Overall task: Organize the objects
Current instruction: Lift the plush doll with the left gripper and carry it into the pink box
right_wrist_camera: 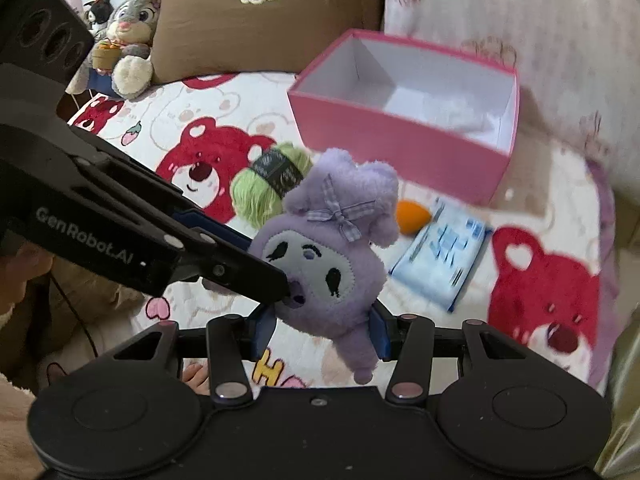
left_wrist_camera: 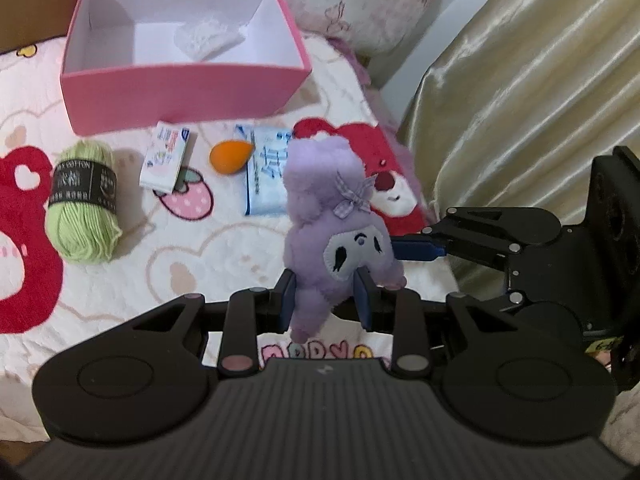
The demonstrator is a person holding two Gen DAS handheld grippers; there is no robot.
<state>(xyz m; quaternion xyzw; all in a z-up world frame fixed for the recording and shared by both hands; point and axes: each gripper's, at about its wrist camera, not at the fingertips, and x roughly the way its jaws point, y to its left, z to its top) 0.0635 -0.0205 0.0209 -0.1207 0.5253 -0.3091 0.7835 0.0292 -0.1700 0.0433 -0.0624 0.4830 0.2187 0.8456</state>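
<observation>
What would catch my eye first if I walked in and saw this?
Most likely the purple plush toy, pinched between both grippers at once: the left gripper from below and the right gripper from the side, above the bear-patterned blanket. Behind it stands an open pink box, nearly empty, and between them lie a ball of green yarn, an orange sponge and a blue packet.

A home bedroom: beyond the tongs lies a bed under a bear-print blanket point(left_wrist_camera: 168, 240), with pillows point(right_wrist_camera: 256, 12), a plush rabbit point(right_wrist_camera: 128, 36), and a curtain point(left_wrist_camera: 532, 92) alongside.
</observation>
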